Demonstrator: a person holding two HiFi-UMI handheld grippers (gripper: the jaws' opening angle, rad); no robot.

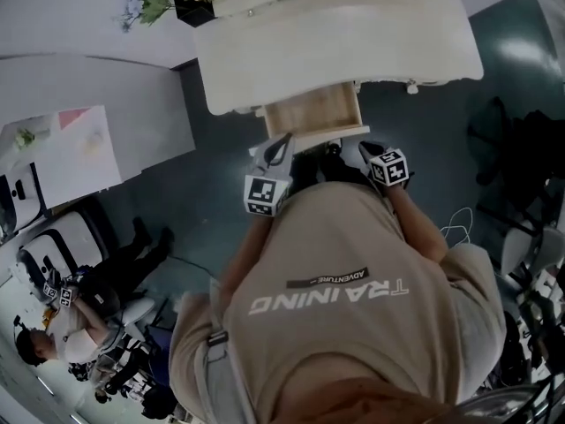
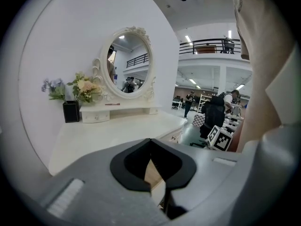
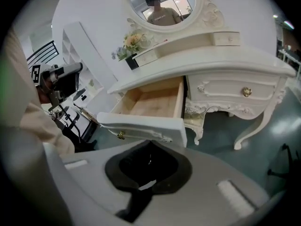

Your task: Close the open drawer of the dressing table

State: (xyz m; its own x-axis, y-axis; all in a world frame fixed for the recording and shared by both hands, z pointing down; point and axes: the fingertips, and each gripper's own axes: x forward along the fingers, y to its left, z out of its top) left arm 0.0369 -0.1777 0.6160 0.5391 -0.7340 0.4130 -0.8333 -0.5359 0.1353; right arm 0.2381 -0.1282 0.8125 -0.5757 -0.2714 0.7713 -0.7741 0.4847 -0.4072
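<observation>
The white dressing table (image 1: 335, 42) stands ahead of me, its left drawer (image 1: 313, 113) pulled out to show a bare wooden inside. In the right gripper view the drawer (image 3: 153, 100) has its white front panel (image 3: 141, 126) and a small gold knob (image 3: 121, 135) just beyond my right gripper (image 3: 149, 144), whose jaws meet, shut on nothing. My left gripper (image 2: 150, 142) is also shut and empty, hovering over the tabletop's (image 2: 113, 131) near edge. From the head view, the left gripper (image 1: 281, 148) and right gripper (image 1: 369, 151) flank the drawer front without touching it.
An oval mirror (image 3: 162, 4), a black vase of flowers (image 2: 71, 109) and a small shelf sit at the table's back. A closed right-hand drawer has a gold knob (image 3: 246, 92). A white desk (image 1: 71, 153) stands left; a seated person (image 1: 62, 325) and chairs are behind.
</observation>
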